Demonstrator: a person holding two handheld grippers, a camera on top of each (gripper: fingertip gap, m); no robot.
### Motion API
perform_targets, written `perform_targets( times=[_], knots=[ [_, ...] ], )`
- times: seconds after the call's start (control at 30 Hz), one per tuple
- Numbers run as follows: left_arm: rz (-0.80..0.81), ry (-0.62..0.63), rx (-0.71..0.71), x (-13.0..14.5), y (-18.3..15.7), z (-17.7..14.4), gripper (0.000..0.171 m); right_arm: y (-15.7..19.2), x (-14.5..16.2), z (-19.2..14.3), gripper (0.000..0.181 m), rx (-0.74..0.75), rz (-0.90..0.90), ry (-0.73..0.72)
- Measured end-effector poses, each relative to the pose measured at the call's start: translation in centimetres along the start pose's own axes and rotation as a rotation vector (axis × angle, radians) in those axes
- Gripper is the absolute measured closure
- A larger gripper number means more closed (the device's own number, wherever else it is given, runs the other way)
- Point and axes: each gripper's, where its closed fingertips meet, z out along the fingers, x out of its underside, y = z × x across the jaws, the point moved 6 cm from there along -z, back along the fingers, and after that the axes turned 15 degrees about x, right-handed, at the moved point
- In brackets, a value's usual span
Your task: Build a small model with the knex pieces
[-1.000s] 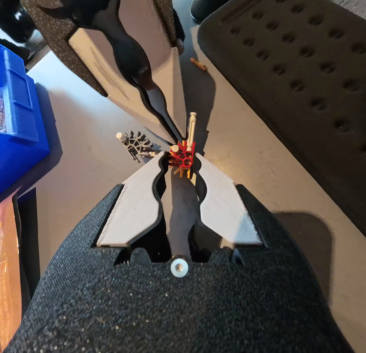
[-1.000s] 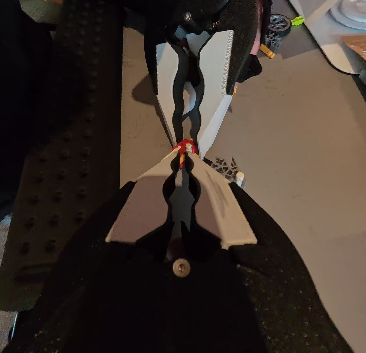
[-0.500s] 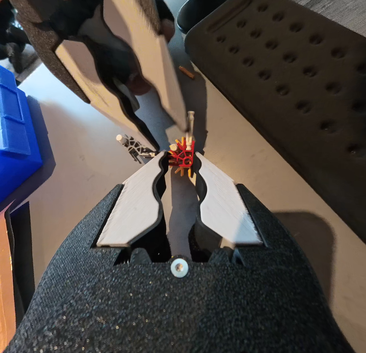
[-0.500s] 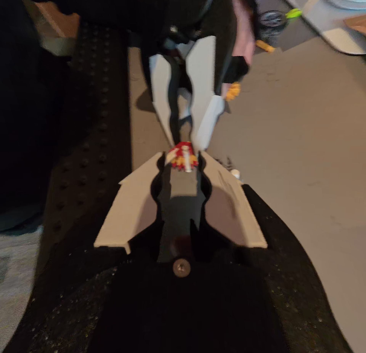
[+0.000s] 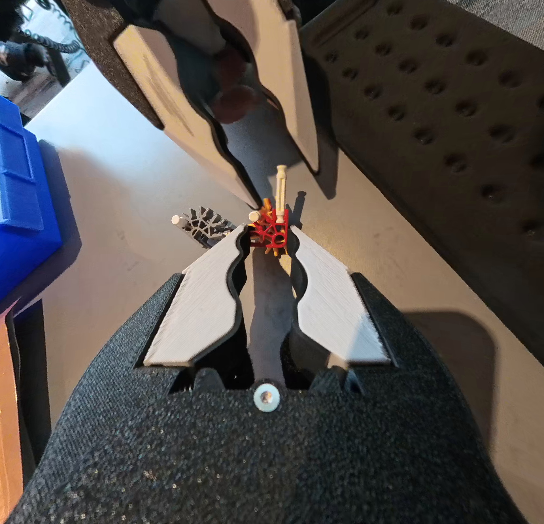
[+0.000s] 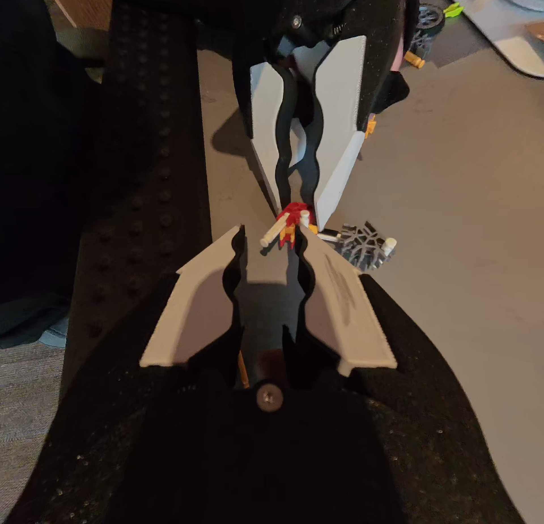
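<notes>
Right claw [image 6: 269, 234] now spread apart off the red connector [image 5: 269, 233], left claw [image 5: 268, 234] clamped on it.

Right one let go

right gripper [image 6: 270, 230] spread its jaws and pulled off the red connector piece [image 5: 269, 233], white rod [image 5: 281, 190] now free.

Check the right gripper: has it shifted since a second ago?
Yes. The right gripper has opened and backed off the red connector; in the left wrist view its fingers now stand apart, nearer the black perforated mat.
</notes>
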Motion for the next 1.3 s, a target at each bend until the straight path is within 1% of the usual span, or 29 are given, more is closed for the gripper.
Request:
perform_targets(
  times=[0.17,0.43,0.83,1.17,1.3],
  knots=[
    [0.001,0.000,-0.001,0.0,0.0,0.0,0.150,-0.6,0.0,-0.2,0.149,0.006,0.022,-0.026],
    [0.011,-0.003,0.009,-0.1,-0.2,0.1,0.150,-0.2,0.1,0.1,0.150,-0.005,-0.013,-0.019],
    [0.023,-0.012,0.001,-0.4,-0.7,0.2,0.151,1.1,0.0,0.4,0.155,0.107,-0.139,-0.012],
    [0.012,-0.014,-0.012,-0.5,-0.8,0.3,0.151,1.1,-0.2,0.6,0.156,0.121,-0.154,-0.014],
    [0.014,-0.013,-0.016,-0.5,-0.8,0.3,0.151,1.1,-0.4,0.6,0.157,0.123,-0.184,0.011]
  ],
)
